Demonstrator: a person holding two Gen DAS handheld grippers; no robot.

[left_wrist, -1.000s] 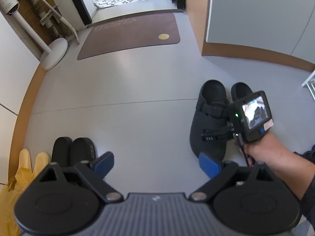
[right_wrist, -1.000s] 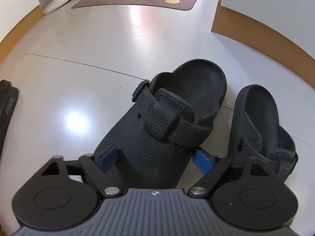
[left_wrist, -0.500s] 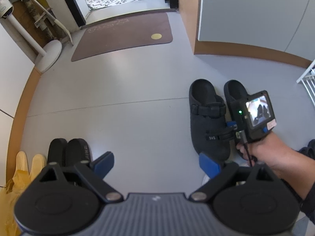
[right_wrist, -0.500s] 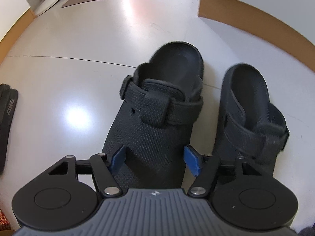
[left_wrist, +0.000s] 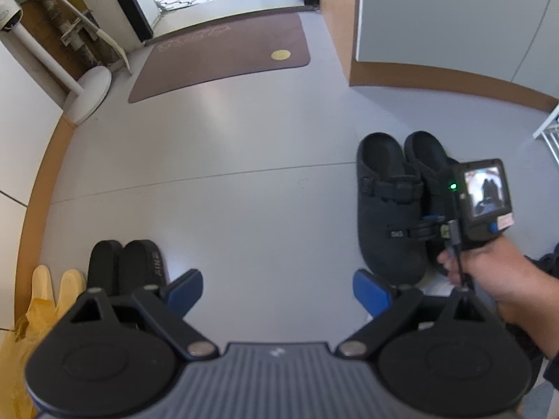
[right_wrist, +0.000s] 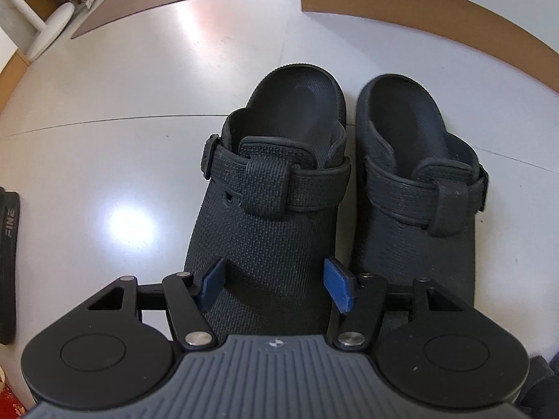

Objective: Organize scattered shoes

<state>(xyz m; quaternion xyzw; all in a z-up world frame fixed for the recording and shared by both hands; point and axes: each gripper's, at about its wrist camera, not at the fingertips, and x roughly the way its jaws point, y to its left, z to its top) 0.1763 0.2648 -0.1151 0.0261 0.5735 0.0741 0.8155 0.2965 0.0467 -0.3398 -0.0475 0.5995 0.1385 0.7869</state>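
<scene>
My right tool grips a clog's toe; my left tool hangs released.

My right tool (right_wrist: 274,281) has its blue pads against both sides of the left black textured rubber clog (right_wrist: 276,188), beside its twin clog (right_wrist: 419,174) on the grey floor (left_wrist: 227,181). My left tool (left_wrist: 277,288) gapes wide, holding nothing, above two black slides (left_wrist: 127,265). Two clogs, two slides.

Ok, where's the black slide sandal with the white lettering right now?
In the left wrist view the black slide sandal with white lettering lies low on the left, paired beside another black slide near the yellow slippers, just ahead of the open left gripper.
</scene>
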